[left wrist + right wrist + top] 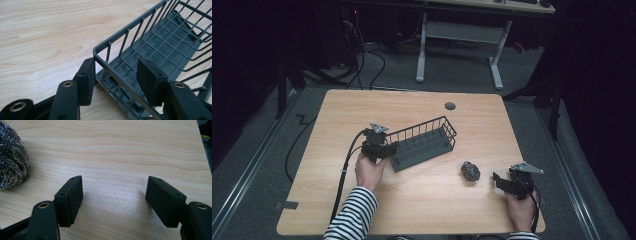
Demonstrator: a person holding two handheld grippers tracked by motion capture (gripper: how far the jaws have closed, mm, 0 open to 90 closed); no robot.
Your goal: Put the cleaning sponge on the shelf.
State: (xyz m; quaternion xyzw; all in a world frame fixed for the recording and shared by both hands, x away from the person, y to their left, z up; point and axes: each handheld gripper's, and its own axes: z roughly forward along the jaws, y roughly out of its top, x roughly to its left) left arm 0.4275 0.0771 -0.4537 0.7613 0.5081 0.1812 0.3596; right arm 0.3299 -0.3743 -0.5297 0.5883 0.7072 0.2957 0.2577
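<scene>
On the pale wooden worktop [422, 200], left of centre, lies the dark grey, oblong wire basket [424, 144], set at a slant with its near short end towards the person's left hand [370, 171]. Left tongs [116, 76] straddle the rim at that end: one pad [86, 81] stands outside, just beside the corner rod, the other inside over the mesh floor, and a gap shows on either side, so the tongs are parted and nothing is pinched. Right tongs [115, 201] rest spread wide over bare wood near the right edge, holding nothing; the crumpled ball of steel-wool scourer [470, 171] sits close beside them, between them and the basket. Handling, by judgement: the basket looks light and stiff, its thin coated rods offering little surface and likely to slip or pivot under a single pinch, so the solid rim band at the short end or corner seems the best place to grasp, with the far end liable to swing. The scourer appears springy and very light, and should yield to a gentle squeeze anywhere.
</scene>
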